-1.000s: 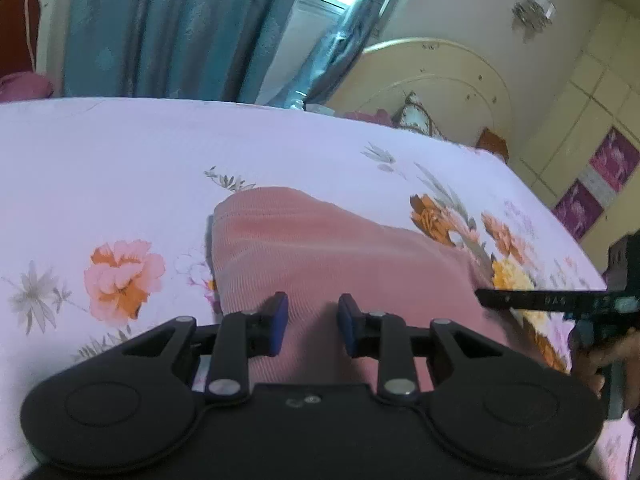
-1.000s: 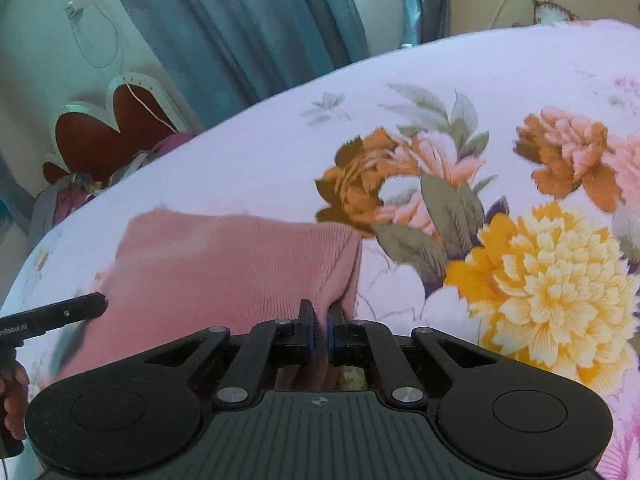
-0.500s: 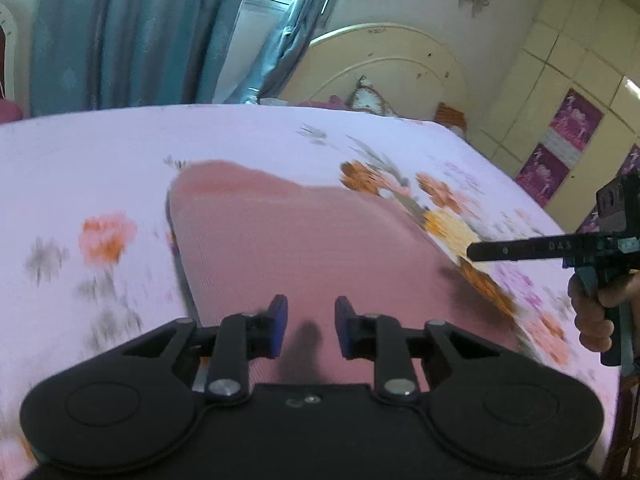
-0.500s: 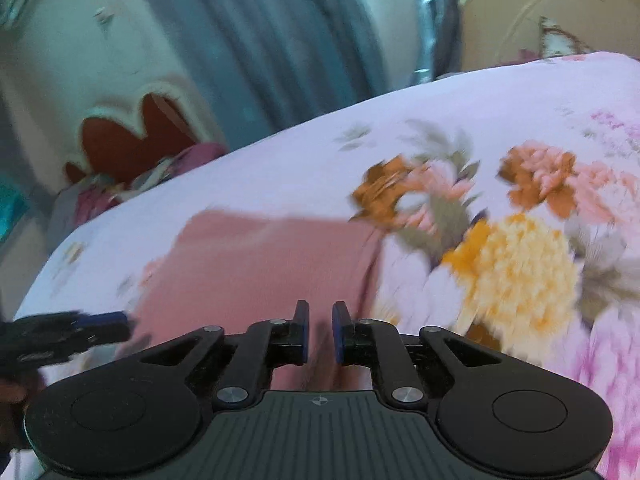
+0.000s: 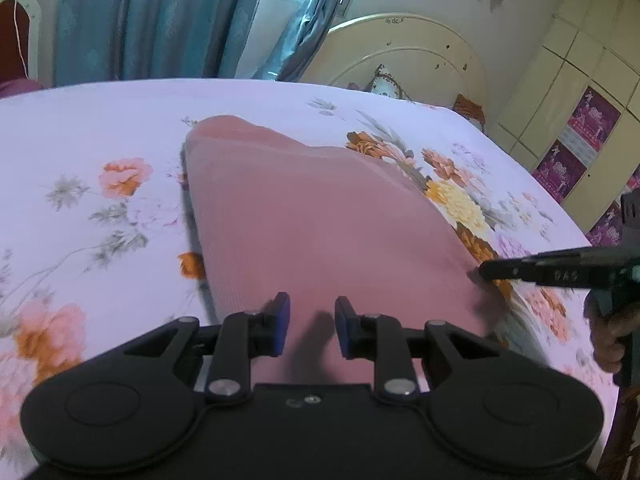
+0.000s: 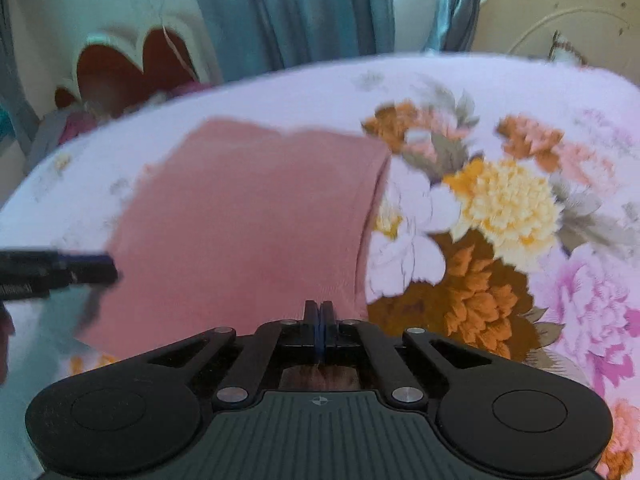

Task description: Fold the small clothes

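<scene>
both cameras sit just behind their own fingers and look forward and down across the bed (image 5: pixel 100 120), close above it. the left wrist view faces the cream headboard (image 5: pixel 408 52) and teal curtains (image 5: pixel 140 20); the right wrist view faces the curtains (image 6: pixel 288 12) too. they share the pink garment (image 5: pixel 320 216) (image 6: pixel 248 220), and each catches the other gripper at its edge: right gripper (image 5: pixel 486 270), left gripper (image 6: pixel 108 270)
</scene>
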`<action>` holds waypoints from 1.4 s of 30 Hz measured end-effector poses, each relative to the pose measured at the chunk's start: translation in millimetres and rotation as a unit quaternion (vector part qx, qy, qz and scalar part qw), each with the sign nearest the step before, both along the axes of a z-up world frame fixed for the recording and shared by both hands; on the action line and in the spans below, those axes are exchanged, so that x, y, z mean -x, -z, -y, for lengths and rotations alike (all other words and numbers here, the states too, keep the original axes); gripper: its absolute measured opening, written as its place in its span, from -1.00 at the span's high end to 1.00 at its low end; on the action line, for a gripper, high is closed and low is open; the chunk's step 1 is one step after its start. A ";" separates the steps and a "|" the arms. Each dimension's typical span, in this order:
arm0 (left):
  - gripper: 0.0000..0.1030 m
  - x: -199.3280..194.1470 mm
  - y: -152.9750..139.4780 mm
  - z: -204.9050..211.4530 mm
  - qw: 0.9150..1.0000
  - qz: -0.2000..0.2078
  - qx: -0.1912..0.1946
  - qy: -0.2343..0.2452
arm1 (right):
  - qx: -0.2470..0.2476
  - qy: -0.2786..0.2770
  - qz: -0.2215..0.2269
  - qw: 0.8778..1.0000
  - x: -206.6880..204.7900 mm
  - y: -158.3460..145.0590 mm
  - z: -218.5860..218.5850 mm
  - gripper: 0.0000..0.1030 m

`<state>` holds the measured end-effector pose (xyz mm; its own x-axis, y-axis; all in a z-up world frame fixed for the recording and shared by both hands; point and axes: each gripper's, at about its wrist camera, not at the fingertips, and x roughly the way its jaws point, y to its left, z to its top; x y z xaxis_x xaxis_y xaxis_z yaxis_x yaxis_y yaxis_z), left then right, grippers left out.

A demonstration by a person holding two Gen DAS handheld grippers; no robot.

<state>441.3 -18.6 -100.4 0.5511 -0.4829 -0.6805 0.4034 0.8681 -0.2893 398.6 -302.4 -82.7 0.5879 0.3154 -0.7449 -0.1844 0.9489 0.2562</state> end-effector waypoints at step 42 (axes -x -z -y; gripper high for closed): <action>-0.78 -55.6 27.7 -24.8 0.994 -0.068 0.030 -0.081 | -0.148 0.096 -0.030 0.984 -61.5 23.8 57.3 -0.68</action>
<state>496.9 6.2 -128.1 0.5299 -0.4371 -0.7267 0.2131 0.8981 -0.3848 460.1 -359.7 -106.5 0.6147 0.4111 -0.6732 0.0147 0.8473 0.5309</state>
